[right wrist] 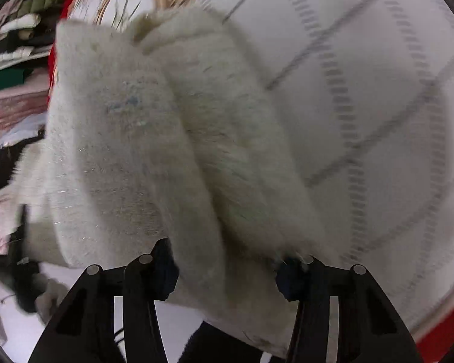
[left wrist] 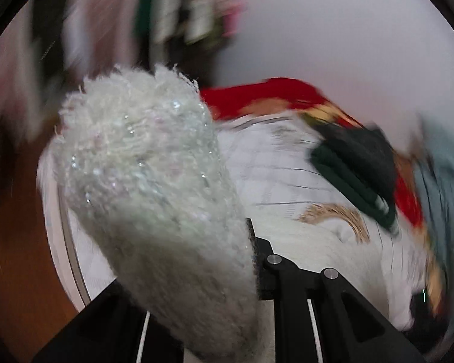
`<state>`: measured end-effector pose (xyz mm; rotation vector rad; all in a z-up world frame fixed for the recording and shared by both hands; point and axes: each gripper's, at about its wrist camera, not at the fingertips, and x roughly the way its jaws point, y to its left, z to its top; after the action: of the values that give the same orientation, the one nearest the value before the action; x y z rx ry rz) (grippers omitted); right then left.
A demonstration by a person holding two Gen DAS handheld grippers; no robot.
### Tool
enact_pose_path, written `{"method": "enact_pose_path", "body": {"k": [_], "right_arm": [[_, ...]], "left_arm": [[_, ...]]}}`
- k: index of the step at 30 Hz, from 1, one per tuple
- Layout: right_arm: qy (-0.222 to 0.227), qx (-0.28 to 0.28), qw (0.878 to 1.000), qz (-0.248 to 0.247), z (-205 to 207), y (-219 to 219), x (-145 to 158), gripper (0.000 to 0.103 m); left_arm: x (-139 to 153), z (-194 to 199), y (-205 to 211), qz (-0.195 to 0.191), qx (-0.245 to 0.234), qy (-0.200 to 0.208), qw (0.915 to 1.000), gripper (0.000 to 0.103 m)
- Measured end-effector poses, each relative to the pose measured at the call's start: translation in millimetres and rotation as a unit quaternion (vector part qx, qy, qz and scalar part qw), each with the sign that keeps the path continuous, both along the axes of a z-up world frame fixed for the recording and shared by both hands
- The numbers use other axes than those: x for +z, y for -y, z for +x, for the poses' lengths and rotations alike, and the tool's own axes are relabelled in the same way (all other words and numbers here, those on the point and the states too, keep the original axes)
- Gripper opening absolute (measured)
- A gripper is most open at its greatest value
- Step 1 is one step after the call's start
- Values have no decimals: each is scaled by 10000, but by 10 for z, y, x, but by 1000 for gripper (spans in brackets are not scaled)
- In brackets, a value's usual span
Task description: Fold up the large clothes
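Observation:
A fluffy white sweater with glittery threads fills the left wrist view. My left gripper is shut on a thick fold of it; the left finger is hidden by the fabric. In the right wrist view the same sweater hangs bunched in front of the camera. My right gripper has its fingers set wide with a thick wad of sweater between the pads. Both views are blurred by motion.
A white bedcover with grey grid lines lies under the sweater. A dark green folded garment and red cloth lie on the bed. A pile of mixed clothes sits at the left.

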<state>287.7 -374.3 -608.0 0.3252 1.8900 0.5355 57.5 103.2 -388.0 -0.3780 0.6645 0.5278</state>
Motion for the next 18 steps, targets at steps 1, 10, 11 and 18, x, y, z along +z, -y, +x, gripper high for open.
{"method": "enact_pose_path", "body": {"k": [1,10,11,18], "right_arm": [[56,87,9999,17,-9,-91,-16,53],[-98,150,9992,346,-17,34,-72,51],[-168,144,9990,398,-1,67,-82,51],[-171,-88,9998,70,46,718,118,53]], "left_arm": [[96,77,172,300,-394,-62,9988,12],[-116,425,1979,2392,-3977,-999,8801,12],[-263,398,2145,2475,-4347,-1116,8587,12],[-1038,223,2374,2780,-5201,-1815,7870,13]]}}
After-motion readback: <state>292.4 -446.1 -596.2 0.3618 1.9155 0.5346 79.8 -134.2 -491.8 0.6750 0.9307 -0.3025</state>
